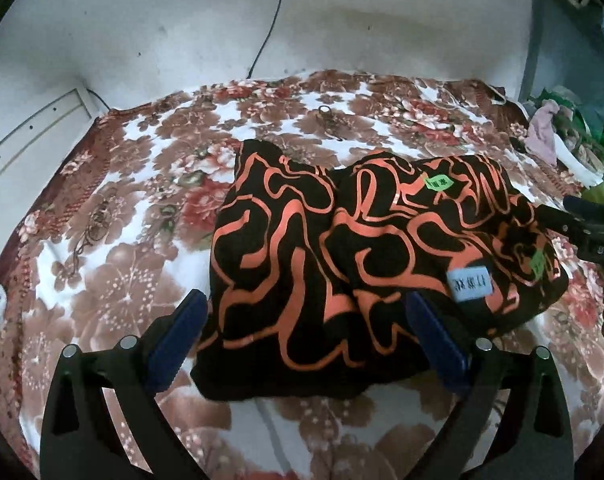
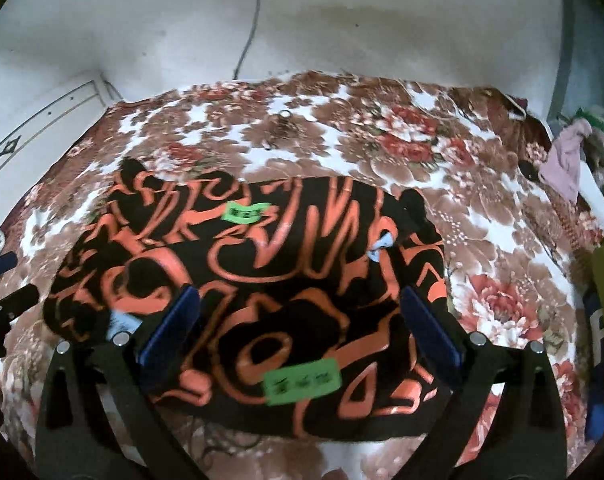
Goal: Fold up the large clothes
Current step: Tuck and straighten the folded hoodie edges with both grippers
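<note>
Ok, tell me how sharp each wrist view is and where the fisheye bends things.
Left wrist view: black-and-orange garment fairly sharp, light blue tag slightly smeared; bed edge curves strongly. Right wrist view: motion blur smears the garment's pattern, green label unreadable; dark vignette at the corners in both views, dim flat lighting.

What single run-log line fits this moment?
garment: folded on bedspread | left gripper: open | right gripper: open

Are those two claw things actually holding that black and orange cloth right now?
No. Both the left gripper and right gripper are open above the folded garment, gripping nothing.
</note>
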A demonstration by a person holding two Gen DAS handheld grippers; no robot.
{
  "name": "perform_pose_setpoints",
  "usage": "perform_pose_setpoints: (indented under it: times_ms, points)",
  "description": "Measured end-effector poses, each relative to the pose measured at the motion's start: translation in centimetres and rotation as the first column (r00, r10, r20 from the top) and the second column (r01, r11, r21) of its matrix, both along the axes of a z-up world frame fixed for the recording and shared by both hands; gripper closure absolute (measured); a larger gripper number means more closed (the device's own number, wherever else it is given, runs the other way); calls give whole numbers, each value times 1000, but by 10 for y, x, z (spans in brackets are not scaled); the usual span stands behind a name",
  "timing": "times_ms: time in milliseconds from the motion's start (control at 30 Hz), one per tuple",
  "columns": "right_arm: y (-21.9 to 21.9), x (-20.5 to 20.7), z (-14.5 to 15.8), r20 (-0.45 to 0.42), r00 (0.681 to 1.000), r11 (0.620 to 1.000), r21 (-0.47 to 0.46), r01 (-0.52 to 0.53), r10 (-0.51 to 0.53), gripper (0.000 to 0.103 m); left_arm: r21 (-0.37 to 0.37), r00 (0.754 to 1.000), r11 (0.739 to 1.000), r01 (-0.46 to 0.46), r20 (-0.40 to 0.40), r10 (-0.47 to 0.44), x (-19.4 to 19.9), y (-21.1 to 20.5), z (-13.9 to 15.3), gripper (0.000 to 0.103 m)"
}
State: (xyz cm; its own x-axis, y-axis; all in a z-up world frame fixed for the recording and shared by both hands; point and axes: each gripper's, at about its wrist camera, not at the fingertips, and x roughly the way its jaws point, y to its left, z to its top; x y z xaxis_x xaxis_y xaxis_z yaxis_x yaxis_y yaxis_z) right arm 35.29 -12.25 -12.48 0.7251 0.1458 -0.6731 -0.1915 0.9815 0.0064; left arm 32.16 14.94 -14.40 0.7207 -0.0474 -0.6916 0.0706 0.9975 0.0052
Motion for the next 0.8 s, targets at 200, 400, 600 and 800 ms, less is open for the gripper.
perform_pose_setpoints:
  times_ms: [200, 400, 600, 800]
  points:
    - [7, -13, -2, -28, 1000, 999, -39, 5, -6, 5, -82, 999, 996, -41, -19, 39, -14, 22, -20, 5]
    - [-11, -29, -3, -47, 998, 999, -8, 44, -44, 5, -192, 991, 973, -131, -50, 124, -38, 60, -39, 5]
    - [-33, -60, -6, -79, 993, 996, 17, 89, -87, 5, -190, 990, 972, -141, -27, 138, -70, 59, -27, 5]
    - [-35, -75, 4, -41, 995, 995, -41, 93, -94, 5, -225, 991, 966, -128, 8, 133, -88, 49, -8, 5]
